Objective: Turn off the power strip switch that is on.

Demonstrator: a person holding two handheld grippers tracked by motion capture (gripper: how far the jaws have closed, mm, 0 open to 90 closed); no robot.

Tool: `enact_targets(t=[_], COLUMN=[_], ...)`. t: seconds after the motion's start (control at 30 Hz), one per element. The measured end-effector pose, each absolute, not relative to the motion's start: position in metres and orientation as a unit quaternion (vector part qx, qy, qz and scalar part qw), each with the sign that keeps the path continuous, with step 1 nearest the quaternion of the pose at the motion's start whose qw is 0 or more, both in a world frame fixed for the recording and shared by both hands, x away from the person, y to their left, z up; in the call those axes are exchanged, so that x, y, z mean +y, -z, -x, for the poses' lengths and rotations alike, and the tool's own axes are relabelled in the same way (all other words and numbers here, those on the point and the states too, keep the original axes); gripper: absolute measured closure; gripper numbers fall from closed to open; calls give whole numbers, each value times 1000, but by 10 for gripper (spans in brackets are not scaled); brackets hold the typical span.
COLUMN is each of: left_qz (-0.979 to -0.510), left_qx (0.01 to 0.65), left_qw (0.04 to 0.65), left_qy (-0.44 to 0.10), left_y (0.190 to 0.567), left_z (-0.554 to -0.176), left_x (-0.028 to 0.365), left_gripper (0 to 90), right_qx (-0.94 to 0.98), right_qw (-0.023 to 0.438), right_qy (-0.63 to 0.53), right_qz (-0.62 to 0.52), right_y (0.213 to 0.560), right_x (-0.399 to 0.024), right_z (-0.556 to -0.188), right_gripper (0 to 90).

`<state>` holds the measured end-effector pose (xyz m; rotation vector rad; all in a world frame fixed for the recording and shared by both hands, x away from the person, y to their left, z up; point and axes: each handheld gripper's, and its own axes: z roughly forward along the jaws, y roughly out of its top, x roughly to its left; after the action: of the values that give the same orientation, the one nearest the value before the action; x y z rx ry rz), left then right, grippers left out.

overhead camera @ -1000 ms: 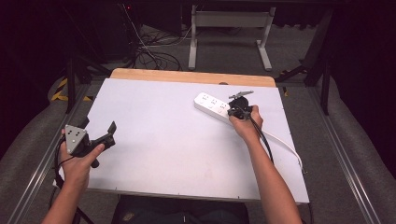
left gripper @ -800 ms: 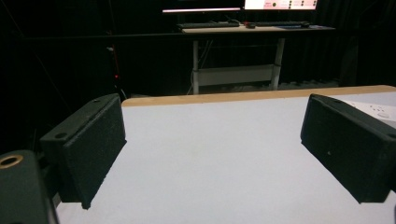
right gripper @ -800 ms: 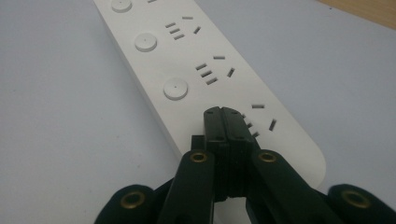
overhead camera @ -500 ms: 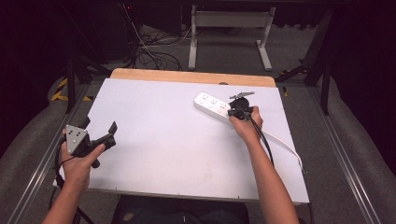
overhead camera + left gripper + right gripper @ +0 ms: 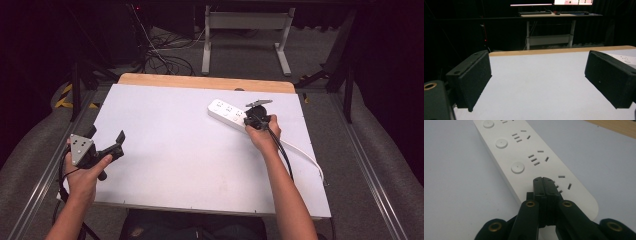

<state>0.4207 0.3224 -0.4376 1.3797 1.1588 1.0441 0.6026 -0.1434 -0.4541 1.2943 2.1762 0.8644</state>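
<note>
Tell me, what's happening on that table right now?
Left gripper open, idle near table's left edge. Right gripper shut, tips pressing power strip near its end socket. Nothing in the way.

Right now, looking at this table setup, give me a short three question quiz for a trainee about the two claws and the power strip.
1. True or false: the left claw is open, with nothing between its pads.
2. Multiple choice: the shut right claw has its tips over which part of the white power strip?
A. the far end
B. the near end, where a round button would sit
C. off the strip, on the table
3. Fill in: counting in the right gripper view, the strip shows ___ round buttons beyond the tips.

Key: 1 true; 2 B; 3 three.
</note>
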Motion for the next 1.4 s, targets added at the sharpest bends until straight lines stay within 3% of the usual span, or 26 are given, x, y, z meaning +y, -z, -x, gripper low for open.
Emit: enact_targets(t=[1.4], left_qz=[-577], left_qx=[477], left_qw=[505], left_qy=[-429], left_y=[439], left_z=[-421], left_x=[321], left_gripper=[77], right_qx=[786], right_qw=[225], right_qy=[-327], right_qz=[-474], right_y=[457], right_x=[-147], right_z=[-603], right_gripper=[900])
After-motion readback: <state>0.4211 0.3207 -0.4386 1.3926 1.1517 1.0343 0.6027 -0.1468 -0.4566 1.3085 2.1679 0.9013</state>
